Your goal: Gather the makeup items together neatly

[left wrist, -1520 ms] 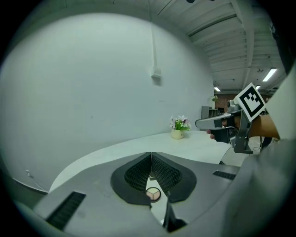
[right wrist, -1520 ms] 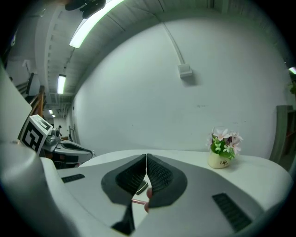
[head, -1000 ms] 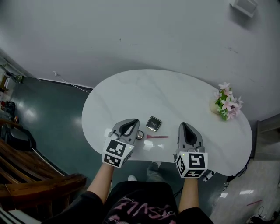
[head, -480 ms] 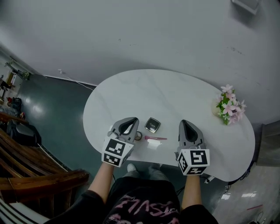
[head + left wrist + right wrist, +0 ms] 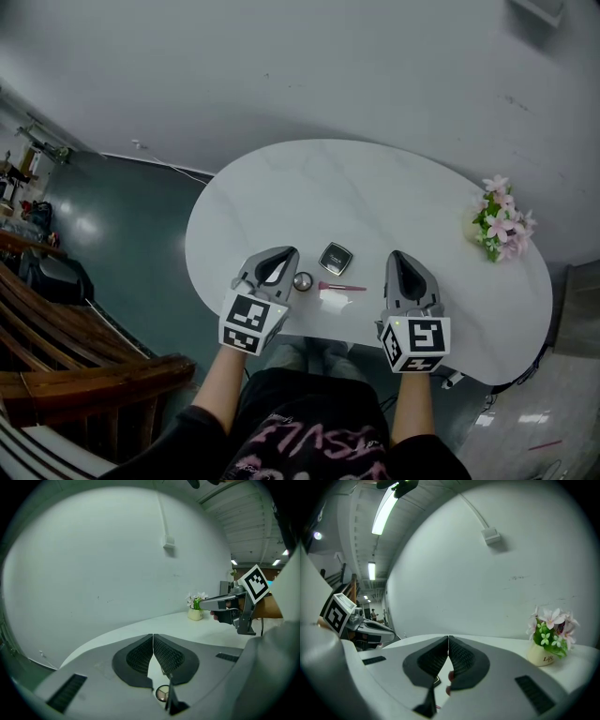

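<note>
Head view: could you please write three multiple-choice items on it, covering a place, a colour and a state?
1. The flower pot stands: A at the table's right end; B between the claws; C on the floor.
2. The slim stick is: A blue; B pink; C yellow.
3. The left claw and right claw are: A both shut, empty; B both wide open; C holding the compact.
Key: 1A, it sits by the right rim; 2B, it shows pink; 3A, each is closed with nothing between.

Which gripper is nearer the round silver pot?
Left. The left gripper sits close beside the round silver pot, on its left; the right gripper is farther off, past the pink brush.
</note>
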Demonstrator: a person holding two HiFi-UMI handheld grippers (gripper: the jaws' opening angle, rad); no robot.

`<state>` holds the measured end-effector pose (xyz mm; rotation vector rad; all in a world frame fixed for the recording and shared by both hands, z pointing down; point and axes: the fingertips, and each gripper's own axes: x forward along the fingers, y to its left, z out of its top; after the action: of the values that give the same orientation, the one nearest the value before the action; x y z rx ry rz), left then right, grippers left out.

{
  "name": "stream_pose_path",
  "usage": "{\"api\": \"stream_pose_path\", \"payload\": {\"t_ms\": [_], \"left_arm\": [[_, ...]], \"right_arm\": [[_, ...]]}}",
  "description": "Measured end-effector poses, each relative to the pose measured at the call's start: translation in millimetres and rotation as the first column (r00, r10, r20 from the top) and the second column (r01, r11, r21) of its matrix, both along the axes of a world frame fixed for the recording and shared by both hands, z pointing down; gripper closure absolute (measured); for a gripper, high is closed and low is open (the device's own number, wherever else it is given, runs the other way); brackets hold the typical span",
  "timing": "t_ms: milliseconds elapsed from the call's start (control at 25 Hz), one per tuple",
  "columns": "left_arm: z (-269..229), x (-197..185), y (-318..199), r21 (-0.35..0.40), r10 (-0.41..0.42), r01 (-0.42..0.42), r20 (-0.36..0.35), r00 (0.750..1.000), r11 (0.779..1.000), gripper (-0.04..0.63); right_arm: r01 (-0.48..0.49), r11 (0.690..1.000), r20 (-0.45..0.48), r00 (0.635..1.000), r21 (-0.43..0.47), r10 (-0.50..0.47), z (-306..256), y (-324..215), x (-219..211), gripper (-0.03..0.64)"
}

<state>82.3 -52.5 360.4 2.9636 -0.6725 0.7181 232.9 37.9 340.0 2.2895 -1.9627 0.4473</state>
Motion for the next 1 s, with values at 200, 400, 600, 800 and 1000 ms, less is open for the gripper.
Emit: {"api": "stream_pose_path", "payload": {"t_ms": [200,400,600,800,1000], "left_arm": [[0,-5,-2,-0.004,0.010,-0.010,-0.006,1.000,1.000,0.583],[4,-10,-6,-0.014,0.018,-0.018,-0.013,1.000,1.000,0.583],[14,-14,-8,-0.036,0.040,-0.040,-0.006,0.999,0.999,0.583],[25,-18,-12,-0.060,0.060,-0.060,0.003,0.998,0.996,0.583],[36,-20,-10,-0.084,0.082,-0.081,0.005,0.997,0.993,0.583]], "right_arm": [[-0.011,1.000,-0.015,1.000,-0.006,0.011,0,1,-9,0.554],[-0.025,0.999,-0.009,1.000,-0.020,0.025,5,0,-18,0.554],[-0.045,0.998,-0.006,0.999,-0.048,0.044,15,0,-25,0.554],[-0.053,0.996,0.003,0.999,-0.074,0.054,26,-3,-35,0.554],[-0.058,0.994,-0.004,0.998,-0.098,0.058,36,-3,-45,0.554]]}}
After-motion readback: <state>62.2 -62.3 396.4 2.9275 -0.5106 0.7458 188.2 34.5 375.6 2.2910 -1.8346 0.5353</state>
